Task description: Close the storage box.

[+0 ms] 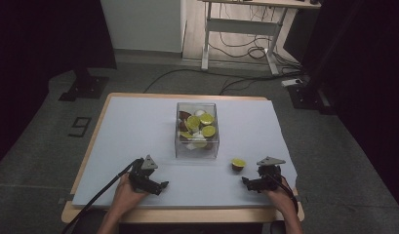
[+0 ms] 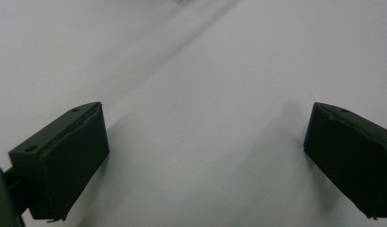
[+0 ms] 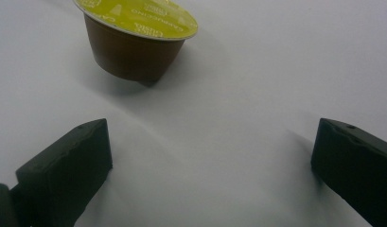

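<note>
On the pale table cover, the left gripper is held at the near left with jaws spread, nothing between them. A clear box of capsules is set mid-table. The single capsule is stood upright just beyond the right gripper, whose jaws are likewise spread and kept apart from it

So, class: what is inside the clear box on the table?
The clear box holds a heap of coffee capsules, some with yellow-green lids, some white or brown. The top ones cover whatever lies lower in the heap.
</note>
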Demonstrator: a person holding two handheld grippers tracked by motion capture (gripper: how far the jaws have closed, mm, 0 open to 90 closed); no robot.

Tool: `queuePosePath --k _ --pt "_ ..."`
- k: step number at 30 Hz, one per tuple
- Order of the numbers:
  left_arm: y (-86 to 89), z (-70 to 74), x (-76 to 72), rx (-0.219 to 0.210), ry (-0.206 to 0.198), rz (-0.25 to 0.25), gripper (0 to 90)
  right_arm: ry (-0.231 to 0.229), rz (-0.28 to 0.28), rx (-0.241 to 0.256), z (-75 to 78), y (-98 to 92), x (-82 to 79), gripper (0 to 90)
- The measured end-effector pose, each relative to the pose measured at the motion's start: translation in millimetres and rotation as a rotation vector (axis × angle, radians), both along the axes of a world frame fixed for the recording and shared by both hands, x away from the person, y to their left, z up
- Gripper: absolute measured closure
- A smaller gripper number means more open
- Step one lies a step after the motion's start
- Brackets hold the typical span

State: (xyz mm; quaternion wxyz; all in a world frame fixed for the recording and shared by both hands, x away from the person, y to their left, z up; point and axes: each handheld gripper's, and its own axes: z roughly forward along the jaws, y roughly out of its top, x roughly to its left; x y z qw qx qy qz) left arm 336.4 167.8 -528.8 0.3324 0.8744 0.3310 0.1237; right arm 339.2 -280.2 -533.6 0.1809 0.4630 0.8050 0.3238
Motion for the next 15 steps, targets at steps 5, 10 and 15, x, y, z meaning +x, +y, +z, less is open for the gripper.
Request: queuePosePath --k 5,10,15 --pt "-0.1 0.0 -0.2 0.0 0.0 0.001 0.4 -0.039 -0.012 0.02 -3.6 -1.1 -4.4 0.0" --pt "-0.1 0.0 -0.2 0.0 0.0 0.001 0.4 -0.041 -0.014 0.021 -3.8 -1.1 -4.8 0.0" --pt "-0.2 -0.1 -0.1 0.001 0.001 0.001 0.2 -0.043 -0.017 0.021 -4.1 -0.9 -5.5 0.0"
